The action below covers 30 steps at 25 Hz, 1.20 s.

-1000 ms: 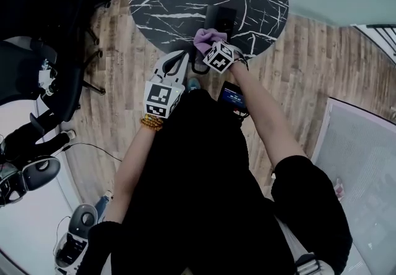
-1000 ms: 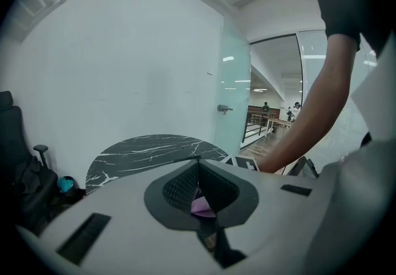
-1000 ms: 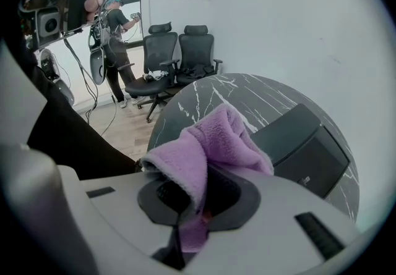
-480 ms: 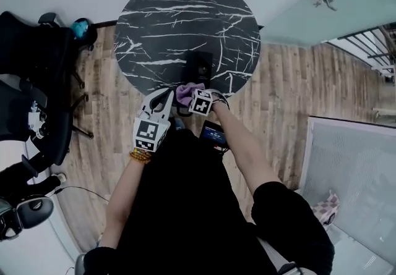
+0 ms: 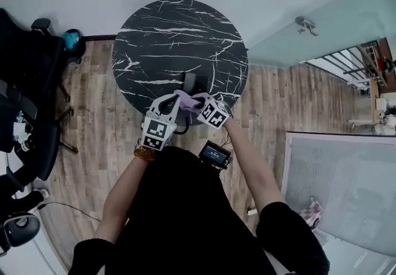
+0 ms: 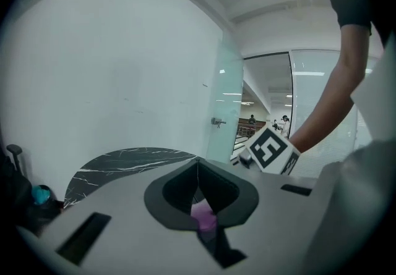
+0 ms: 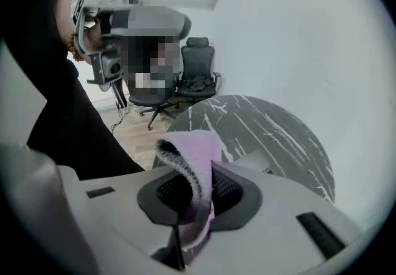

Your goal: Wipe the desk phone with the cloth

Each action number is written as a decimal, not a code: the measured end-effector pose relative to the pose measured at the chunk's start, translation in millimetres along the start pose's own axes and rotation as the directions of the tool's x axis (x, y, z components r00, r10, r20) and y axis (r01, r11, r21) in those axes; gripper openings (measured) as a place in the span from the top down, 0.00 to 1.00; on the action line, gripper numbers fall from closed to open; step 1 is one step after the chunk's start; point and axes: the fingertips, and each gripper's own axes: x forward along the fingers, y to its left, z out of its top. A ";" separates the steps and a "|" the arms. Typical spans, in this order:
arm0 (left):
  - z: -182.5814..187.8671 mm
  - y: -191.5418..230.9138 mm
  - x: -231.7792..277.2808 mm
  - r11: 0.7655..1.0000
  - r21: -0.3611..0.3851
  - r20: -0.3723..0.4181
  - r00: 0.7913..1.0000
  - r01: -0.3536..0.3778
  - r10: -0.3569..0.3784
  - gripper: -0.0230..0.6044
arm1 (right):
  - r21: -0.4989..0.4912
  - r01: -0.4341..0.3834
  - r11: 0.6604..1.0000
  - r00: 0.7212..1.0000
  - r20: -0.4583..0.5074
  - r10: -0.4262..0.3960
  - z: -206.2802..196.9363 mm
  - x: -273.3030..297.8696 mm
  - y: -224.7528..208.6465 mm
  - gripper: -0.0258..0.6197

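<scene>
The desk phone (image 5: 189, 81) sits at the near edge of the round black marble table (image 5: 167, 33); in the right gripper view its grey top (image 7: 258, 160) shows just behind the jaws. The purple cloth (image 5: 186, 101) hangs in front of the phone, between both grippers. My right gripper (image 5: 199, 105) is shut on the cloth (image 7: 192, 162), which folds up over its jaws. My left gripper (image 5: 176, 99) has its jaws together, with a sliver of the cloth (image 6: 203, 218) pinched low between them. The right gripper's marker cube (image 6: 268, 149) sits close by.
Black office chairs (image 5: 31, 82) stand on the wooden floor to the left. A glass wall (image 5: 309, 39) runs at the right, with a pale panel (image 5: 346, 199) lower right. A small device with a lit screen (image 5: 215, 155) sits at the person's waist.
The left gripper has closed in on the cloth held by the right one, and both now meet at it. The head view has pulled back, so table and phone sit lower.
</scene>
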 end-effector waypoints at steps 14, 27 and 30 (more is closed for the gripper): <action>5.1 13.9 43.9 0.996 0.042 0.003 0.997 0.079 -0.080 0.94 | -0.027 0.381 0.924 0.923 0.068 -0.379 34.5 -58.8 -129.6 0.87; -1.8 21.0 60.8 0.997 0.068 -0.041 0.998 0.043 -0.040 0.94 | -0.114 0.435 0.893 0.887 -0.116 -0.447 -14.4 -13.2 -157.1 0.87; -1.1 22.8 59.7 0.997 0.064 -0.040 0.999 0.032 -0.030 0.94 | -0.136 0.409 0.902 0.890 -0.157 -0.427 -19.8 -1.2 -159.0 0.87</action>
